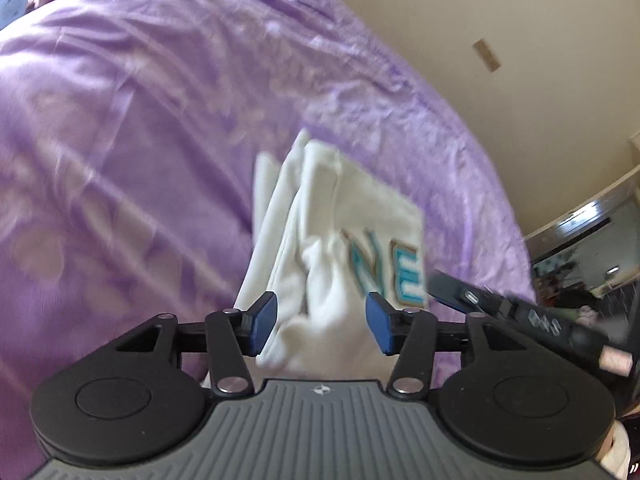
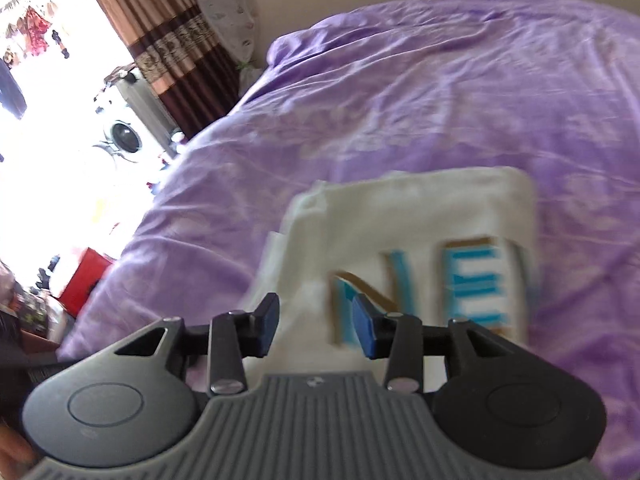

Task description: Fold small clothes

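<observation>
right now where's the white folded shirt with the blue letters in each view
Left wrist: the white shirt lies centre, slightly right, just beyond the open jaws.
Right wrist: it fills the centre right, lettering nearest the camera.
Shared landmark: the purple bedspread beneath it.

Daylight fills both views. In the right wrist view the window (image 2: pixel 48 92) at the upper left is burnt out to pure white, and glare washes the floor below it. The wrinkled purple bedsheet (image 2: pixel 440 92) is evenly lit, with soft shadows in its folds. Motion blur smears the folded white garment with blue letters (image 1: pixel 344 216) in both views. The fisheye lens bends the edges strongly.
</observation>
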Demonstrator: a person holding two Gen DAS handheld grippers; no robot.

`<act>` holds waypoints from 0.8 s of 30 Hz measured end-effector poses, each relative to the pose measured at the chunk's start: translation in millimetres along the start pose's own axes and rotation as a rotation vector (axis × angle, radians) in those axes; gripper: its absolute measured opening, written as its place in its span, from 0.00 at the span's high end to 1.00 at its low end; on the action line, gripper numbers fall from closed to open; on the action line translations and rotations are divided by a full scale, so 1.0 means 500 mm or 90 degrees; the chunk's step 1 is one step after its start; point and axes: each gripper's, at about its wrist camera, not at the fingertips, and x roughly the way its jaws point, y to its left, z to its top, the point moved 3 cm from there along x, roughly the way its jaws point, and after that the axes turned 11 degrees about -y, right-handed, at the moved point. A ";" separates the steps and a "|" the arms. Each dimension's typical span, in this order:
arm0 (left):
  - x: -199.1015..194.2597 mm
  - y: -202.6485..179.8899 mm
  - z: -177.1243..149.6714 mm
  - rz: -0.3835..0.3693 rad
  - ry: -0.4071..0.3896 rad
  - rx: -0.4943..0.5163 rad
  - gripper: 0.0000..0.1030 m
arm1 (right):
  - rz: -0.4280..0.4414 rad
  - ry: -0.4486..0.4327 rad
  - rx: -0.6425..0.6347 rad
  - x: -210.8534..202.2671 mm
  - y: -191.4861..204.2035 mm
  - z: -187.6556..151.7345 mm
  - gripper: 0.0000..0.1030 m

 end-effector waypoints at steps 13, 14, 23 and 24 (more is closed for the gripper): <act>0.043 0.044 -0.057 -0.022 0.036 -0.082 0.60 | -0.063 0.023 0.005 -0.152 -0.136 -0.210 0.41; 0.044 0.041 -0.058 -0.021 0.032 -0.077 0.67 | -0.060 0.029 -0.004 -0.153 -0.132 -0.226 0.37; -0.065 -0.094 -0.027 -0.097 -0.090 0.059 0.85 | -0.114 0.035 -0.076 -0.109 -0.103 -0.290 0.53; -0.069 -0.095 -0.027 -0.084 -0.096 0.077 0.85 | -0.119 0.029 -0.069 -0.109 -0.108 -0.287 0.57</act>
